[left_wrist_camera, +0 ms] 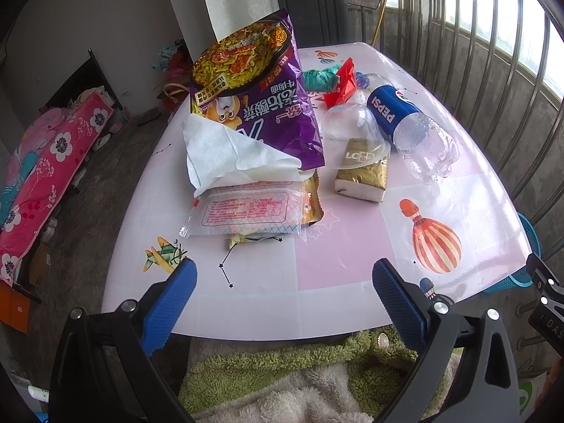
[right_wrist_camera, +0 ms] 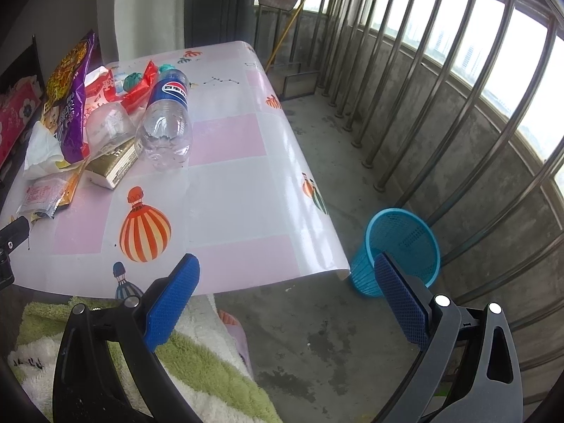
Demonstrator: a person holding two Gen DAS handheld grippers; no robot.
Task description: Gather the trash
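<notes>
Trash lies heaped on the far-left part of the bench [right_wrist_camera: 246, 183], none of it yet lifted; the collecting step appears to be at its very start. Left gripper [left_wrist_camera: 283, 283] hangs over the near edge with jaws spread wide and empty, facing the pile. Right gripper [right_wrist_camera: 285, 282] is likewise spread and empty, held off the bench's right corner, the blue basket [right_wrist_camera: 405, 236] showing between its jaws on the concrete floor beside the railing.

Materials: a glossy purple noodle bag [left_wrist_camera: 261, 105] stands crinkled and leaning; a soft white tissue [left_wrist_camera: 229, 155] drapes over a flat clear-film wrapper [left_wrist_camera: 246, 208] with red print. A gold-and-white carton [left_wrist_camera: 363, 176] lies partly under a clear domed lid [left_wrist_camera: 352, 130]. A clear ribbed Pepsi bottle [left_wrist_camera: 412, 130] rests on its side, apparently empty. A red wrapper [left_wrist_camera: 340, 84] and a green crumpled bag [left_wrist_camera: 319, 79] lie behind.

Judged next move: the left gripper advances to the nearest flat wrapper, which being thin and slippery calls for a pinch at its edge; the basket's open mesh mouth stands well apart from the pile.
</notes>
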